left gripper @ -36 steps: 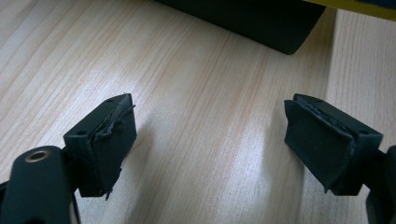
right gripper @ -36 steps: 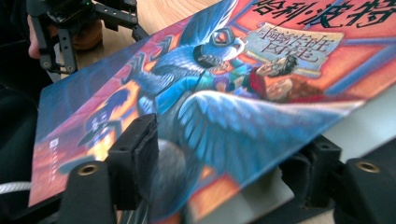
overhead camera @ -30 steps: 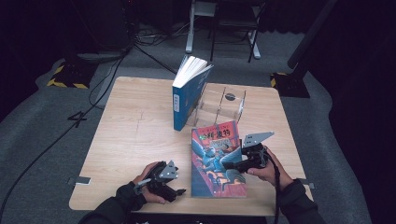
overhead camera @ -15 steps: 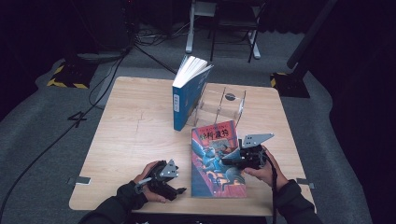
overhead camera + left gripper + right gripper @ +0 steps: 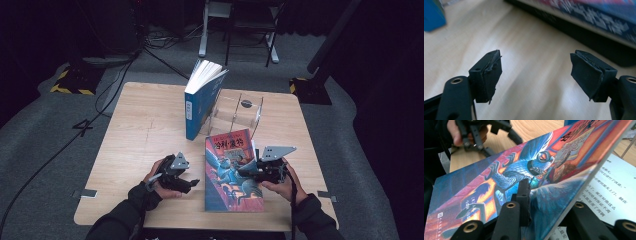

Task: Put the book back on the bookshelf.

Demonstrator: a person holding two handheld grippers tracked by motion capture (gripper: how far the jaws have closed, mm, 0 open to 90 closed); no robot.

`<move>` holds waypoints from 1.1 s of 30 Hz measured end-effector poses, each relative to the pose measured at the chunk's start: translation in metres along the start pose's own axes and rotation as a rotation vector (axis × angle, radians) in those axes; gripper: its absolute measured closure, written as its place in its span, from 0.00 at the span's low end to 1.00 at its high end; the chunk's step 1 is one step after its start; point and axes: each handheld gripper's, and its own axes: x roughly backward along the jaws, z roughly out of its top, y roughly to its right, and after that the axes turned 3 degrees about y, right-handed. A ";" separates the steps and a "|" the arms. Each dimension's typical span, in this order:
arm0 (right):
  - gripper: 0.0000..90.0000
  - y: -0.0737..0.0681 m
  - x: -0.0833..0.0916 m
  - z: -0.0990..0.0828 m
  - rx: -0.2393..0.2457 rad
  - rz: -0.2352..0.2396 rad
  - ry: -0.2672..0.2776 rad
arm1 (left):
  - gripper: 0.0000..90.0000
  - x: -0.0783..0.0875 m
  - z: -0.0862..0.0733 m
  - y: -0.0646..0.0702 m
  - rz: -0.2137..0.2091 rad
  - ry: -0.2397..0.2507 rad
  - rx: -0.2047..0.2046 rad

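Cover-lifting looks to be the step in hand: you are opening the colourful paperback that lies flat near your edge of the table (image 5: 150, 125).

Your left claw (image 5: 192, 183) hangs just beside the book's left edge, touching nothing. Its jaws stand well apart and have just been closing a little, with only bare wood between them; the pads (image 5: 491, 75) are black rubber, frayed at the edges. The table is pale laminated wood with a soft sheen.

The paperback (image 5: 232, 172) has a glossy, brightly printed cover, a blue winged creature on red and orange, thin and flexible enough to bow where it is raised. Your right claw (image 5: 541, 212) has just been closing and is pinched onto the cover's right edge, one jaw on top and the other beneath; the right gripper view shows the cover tilted up and a white page of printed text laid bare below it.

Next, I judge, you swing the cover over toward the left in an arc about the spine, gently, since thin card creases easily. The left claw may need to press the book down so it does not slide.

Farther back, a thick blue book (image 5: 200, 100) stands upright, leaning against a clear plastic bookstand (image 5: 240, 112).
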 end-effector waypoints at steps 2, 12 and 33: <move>0.81 0.000 0.000 -0.001 0.007 -0.004 0.008 | 0.28 -0.002 0.007 -0.004 0.010 0.021 0.009; 0.81 -0.004 0.004 -0.004 0.030 -0.024 0.050 | 0.36 -0.012 0.026 -0.022 0.047 0.060 0.059; 0.82 -0.018 0.025 0.002 0.089 -0.043 0.146 | 0.48 -0.026 0.064 -0.042 0.062 0.129 0.057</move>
